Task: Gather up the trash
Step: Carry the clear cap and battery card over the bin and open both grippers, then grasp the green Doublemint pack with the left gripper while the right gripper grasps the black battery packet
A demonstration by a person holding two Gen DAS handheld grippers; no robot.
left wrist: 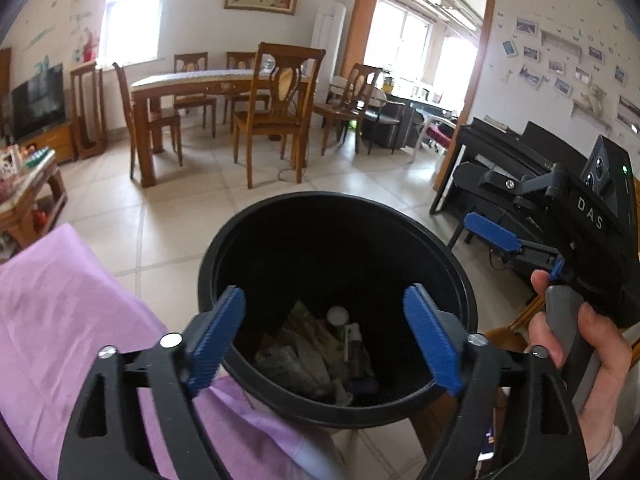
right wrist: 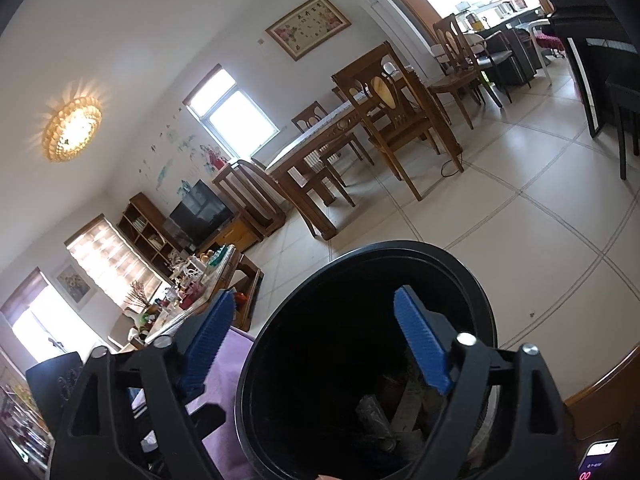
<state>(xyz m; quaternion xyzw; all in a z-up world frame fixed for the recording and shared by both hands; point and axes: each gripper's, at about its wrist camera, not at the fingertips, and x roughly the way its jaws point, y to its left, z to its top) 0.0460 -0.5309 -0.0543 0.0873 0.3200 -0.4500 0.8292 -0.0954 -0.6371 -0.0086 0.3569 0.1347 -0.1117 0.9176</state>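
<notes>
We take the round black plastic trash bin (left wrist: 338,308) as the landmark. It stands beside a lilac fabric-covered seat (left wrist: 72,320), with the beige tiled floor (left wrist: 180,216) beyond it. At the bottom of the bin lies the collected trash (left wrist: 320,352): crumpled wrappers, a small white-capped bottle and a dark tube. The left hand-held gripper (left wrist: 324,336) hovers directly above the bin mouth with its blue ribbed fingers (left wrist: 218,332) spread wide and nothing between them. The right hand-held gripper (right wrist: 312,344), seen in its own view, is likewise spread apart and empty over the near rim of the bin; in the left view it appears to the right of the bin, held in the person's hand (left wrist: 580,344). We judge that the items in reach have been dropped and that the bin holds them. The risks from here concern the bin itself. If either hand-held gripper descends or swings sideways, a finger may catch the rim and tip the bin, spilling the contents onto the floor. We cannot tell how firmly the bin is seated, since its base is hidden. Withdrawal should therefore be upward, clear of the rim.
</notes>
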